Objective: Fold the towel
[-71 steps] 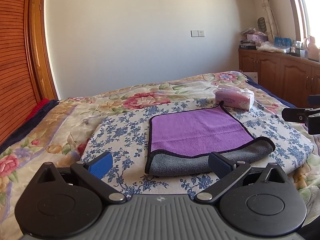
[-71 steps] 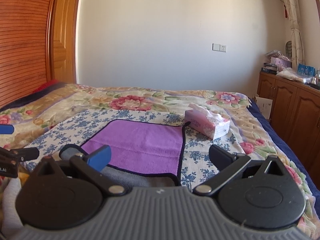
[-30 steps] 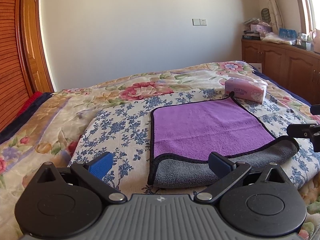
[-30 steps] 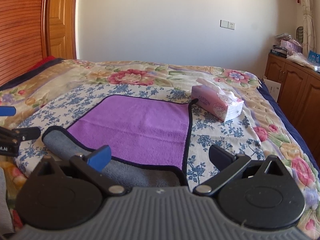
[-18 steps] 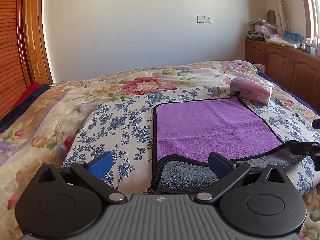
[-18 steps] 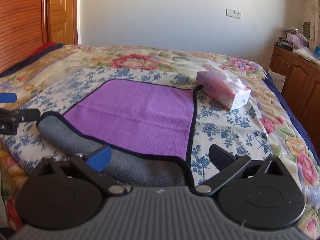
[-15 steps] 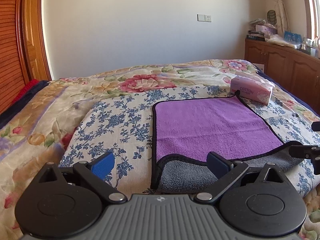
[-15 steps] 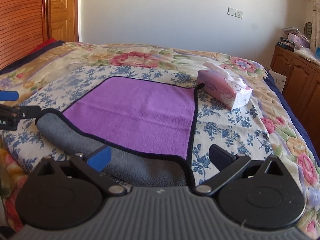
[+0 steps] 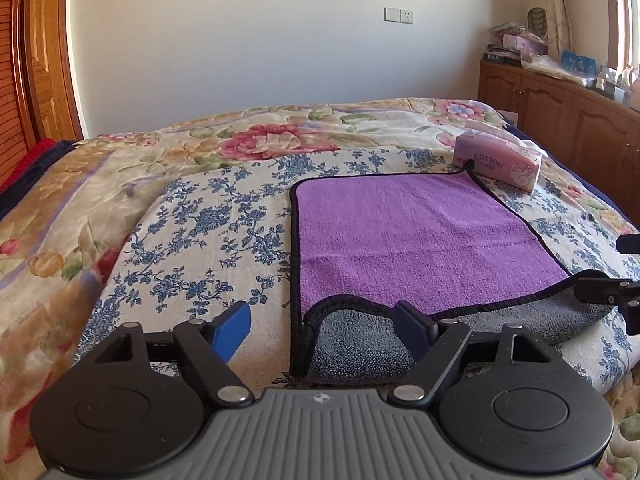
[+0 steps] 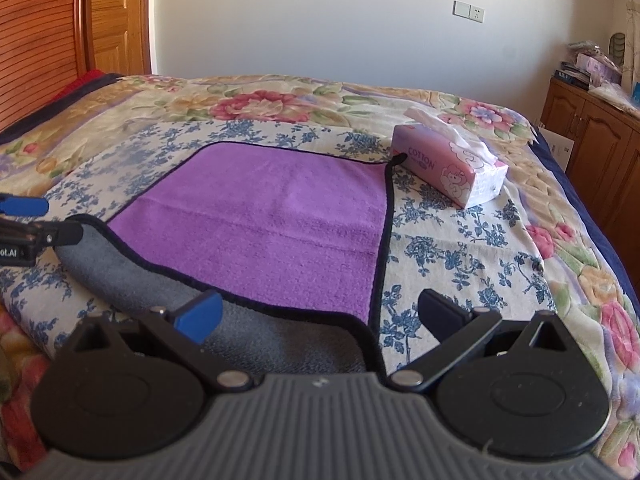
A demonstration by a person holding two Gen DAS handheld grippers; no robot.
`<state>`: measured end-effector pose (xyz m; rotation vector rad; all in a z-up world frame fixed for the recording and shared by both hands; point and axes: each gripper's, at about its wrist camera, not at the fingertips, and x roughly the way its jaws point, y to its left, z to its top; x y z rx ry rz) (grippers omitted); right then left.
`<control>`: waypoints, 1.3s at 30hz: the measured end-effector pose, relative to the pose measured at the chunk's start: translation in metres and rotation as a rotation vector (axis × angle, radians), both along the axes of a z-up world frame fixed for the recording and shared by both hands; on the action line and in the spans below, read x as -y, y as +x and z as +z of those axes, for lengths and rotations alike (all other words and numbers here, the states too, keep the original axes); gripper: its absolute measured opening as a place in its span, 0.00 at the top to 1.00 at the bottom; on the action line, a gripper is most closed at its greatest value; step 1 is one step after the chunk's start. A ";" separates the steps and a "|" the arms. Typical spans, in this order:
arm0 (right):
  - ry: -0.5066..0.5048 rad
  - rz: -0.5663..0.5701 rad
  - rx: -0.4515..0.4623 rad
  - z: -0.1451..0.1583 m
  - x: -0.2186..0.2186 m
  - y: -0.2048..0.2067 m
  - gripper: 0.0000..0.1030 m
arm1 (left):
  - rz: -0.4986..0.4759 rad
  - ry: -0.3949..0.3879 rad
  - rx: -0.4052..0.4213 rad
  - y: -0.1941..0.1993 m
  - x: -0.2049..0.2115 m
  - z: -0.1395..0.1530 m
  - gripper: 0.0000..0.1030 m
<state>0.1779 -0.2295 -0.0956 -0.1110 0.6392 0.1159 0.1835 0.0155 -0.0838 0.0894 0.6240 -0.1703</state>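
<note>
A purple towel (image 9: 412,236) with black trim lies flat on a blue-flowered blanket (image 9: 208,232) on the bed. Its near edge is turned over, showing the grey underside (image 9: 356,348). My left gripper (image 9: 324,324) is open, just short of the towel's near left corner. In the right wrist view the same towel (image 10: 272,220) lies ahead, with the grey fold (image 10: 280,340) along its near edge. My right gripper (image 10: 316,312) is open and straddles the near right corner. Each gripper's tips show at the edge of the other's view.
A pink tissue box (image 9: 500,164) stands at the towel's far right corner, also in the right wrist view (image 10: 448,172). A floral quilt (image 9: 280,132) covers the bed. Wooden cabinets (image 9: 560,116) line the right wall. A wooden door (image 10: 112,16) stands at the far left.
Both grippers have come lower and closer to the towel's near edge. Both stay open. The towel has not moved.
</note>
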 end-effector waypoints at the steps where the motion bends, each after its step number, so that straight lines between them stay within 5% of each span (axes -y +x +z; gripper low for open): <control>1: 0.001 -0.001 -0.002 -0.001 0.000 0.001 0.00 | -0.002 -0.001 -0.004 0.001 0.000 -0.001 0.24; 26: 0.065 0.013 -0.166 -0.018 0.015 0.022 0.02 | -0.048 -0.099 -0.102 0.025 -0.008 -0.018 0.65; 28: 0.075 0.017 -0.187 -0.019 0.017 0.023 0.18 | -0.049 -0.099 -0.103 0.024 -0.008 -0.018 0.65; 39: 0.100 0.010 -0.242 -0.020 0.029 0.028 0.37 | -0.054 -0.086 -0.114 0.024 -0.008 -0.019 0.71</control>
